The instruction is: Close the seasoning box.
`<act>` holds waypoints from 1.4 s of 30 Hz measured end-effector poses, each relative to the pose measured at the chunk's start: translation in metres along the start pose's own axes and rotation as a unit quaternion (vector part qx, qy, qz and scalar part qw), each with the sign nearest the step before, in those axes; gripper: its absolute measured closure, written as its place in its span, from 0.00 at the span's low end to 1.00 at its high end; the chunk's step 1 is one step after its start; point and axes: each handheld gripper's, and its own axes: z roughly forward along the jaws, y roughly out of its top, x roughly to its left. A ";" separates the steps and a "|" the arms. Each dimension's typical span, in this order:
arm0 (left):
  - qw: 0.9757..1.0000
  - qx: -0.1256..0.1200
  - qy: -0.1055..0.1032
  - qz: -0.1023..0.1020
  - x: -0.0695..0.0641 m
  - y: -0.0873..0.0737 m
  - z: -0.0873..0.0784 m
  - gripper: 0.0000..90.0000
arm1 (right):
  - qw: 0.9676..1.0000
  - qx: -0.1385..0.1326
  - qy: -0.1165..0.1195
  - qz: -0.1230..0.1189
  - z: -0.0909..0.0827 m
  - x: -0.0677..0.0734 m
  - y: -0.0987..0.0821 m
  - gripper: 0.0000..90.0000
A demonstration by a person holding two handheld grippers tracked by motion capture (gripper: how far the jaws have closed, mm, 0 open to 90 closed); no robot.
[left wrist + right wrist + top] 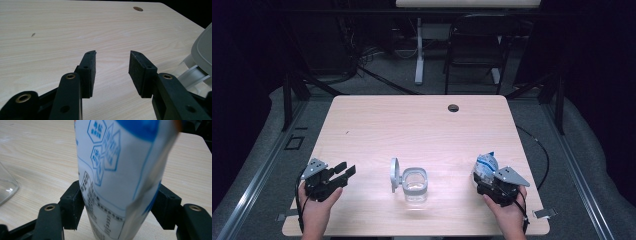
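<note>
Right up against the lens of the right gripper view stands a white pouch (117, 182) with blue print, rising between the two black jaws from the bottom edge to the top of the frame. Its face carries blue hexagon badges with small characters in them and, lower down, a boxed table of fine dark print; the writing is too blurred and small to read. Both pads of the right gripper (117, 205) sit against the pouch's sides, left and right, so it is clamped on the pouch, whose body bulges past them. At the left edge of that view a curved bit of clear glass shows.

From the high view, the same pouch (486, 164) sits at the lower right of the frame, held in the right gripper (484, 175), with the person's right hand (507, 207) behind it coming in from the bottom edge.

Just left of it, lower centre, stands a clear square jar (415, 185) with its grey lid (395, 174) swung open and standing upright at its left side.

Farther out, at lower left, the left gripper (344, 170) rests low over the table (412, 125), jaws parted with nothing between them; the left gripper view shows its black pads (137, 72) well apart over bare pale wood, the grey lid (203, 52) at the right edge. A round cable hole (453, 108) sits near the table's far edge.
</note>
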 end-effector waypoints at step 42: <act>1.000 -0.002 0.005 -0.007 0.005 -0.002 0.000 0.64 | 0.999 0.045 -0.026 -0.016 0.023 0.007 -0.026 0.43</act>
